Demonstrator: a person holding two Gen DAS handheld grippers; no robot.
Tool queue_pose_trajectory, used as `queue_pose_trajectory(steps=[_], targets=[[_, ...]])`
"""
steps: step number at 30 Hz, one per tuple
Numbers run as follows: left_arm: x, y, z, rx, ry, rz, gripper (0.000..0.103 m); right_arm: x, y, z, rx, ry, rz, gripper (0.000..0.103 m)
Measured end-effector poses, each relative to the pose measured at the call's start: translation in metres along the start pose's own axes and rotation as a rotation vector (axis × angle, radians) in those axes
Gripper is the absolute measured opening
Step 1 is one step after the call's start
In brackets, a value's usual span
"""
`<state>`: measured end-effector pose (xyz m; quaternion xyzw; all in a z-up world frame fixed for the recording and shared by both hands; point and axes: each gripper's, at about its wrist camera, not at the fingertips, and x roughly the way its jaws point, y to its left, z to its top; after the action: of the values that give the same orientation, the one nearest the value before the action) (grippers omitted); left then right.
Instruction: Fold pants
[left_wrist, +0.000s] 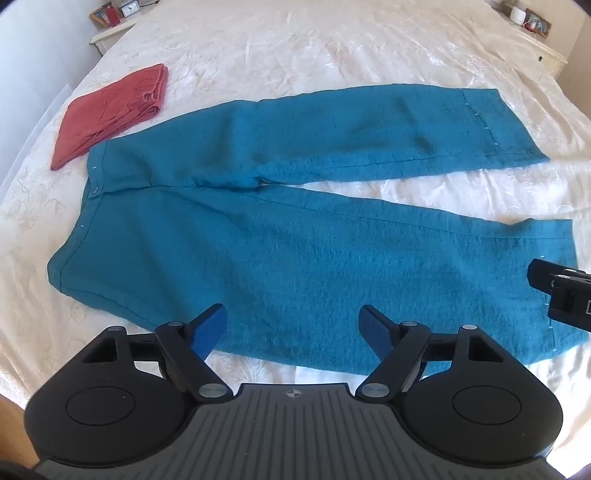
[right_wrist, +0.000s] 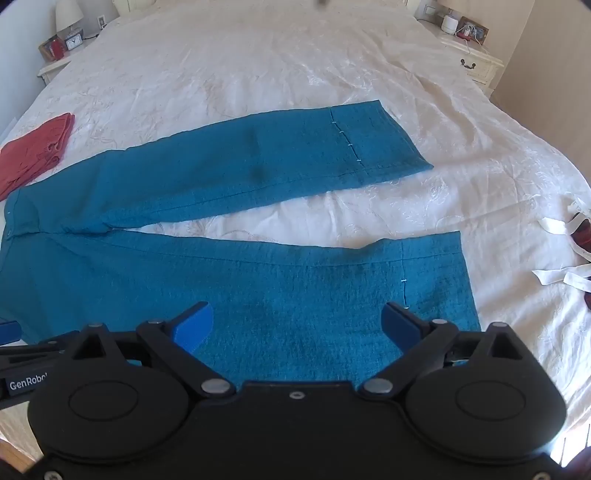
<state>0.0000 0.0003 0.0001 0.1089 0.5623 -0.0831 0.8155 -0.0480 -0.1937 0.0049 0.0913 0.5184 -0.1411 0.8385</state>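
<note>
Left wrist view showed teal pants spread flat and unfolded on a white bed, both grippers hovering over the near leg.

Waistband lay to the left, both legs ran to the right with a strip of bedcover between them, and the far leg angled away. The left gripper had its blue-tipped fingers spread wide above the near leg's near edge, holding nothing. The right gripper was likewise spread apart over the near leg close to its hem, pinching nothing. A folded red garment sat just beyond the waistband at the far left. White ribbons lay at the bed's right edge, and nightstands flanked the far end.
</note>
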Motion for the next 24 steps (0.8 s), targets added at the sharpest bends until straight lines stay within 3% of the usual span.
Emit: queue_pose_trajectory(steps=[8, 24], targets=[[0.009, 0.007, -0.013, 0.012, -0.001, 0.005, 0.078, 0.003, 0.006, 0.003, 0.008, -0.006, -0.012, 0.098], [0.008, 0.009, -0.005, 0.014, 0.031, 0.026, 0.078, 0.004, 0.006, 0.005, 0.004, 0.057, 0.024, 0.099]])
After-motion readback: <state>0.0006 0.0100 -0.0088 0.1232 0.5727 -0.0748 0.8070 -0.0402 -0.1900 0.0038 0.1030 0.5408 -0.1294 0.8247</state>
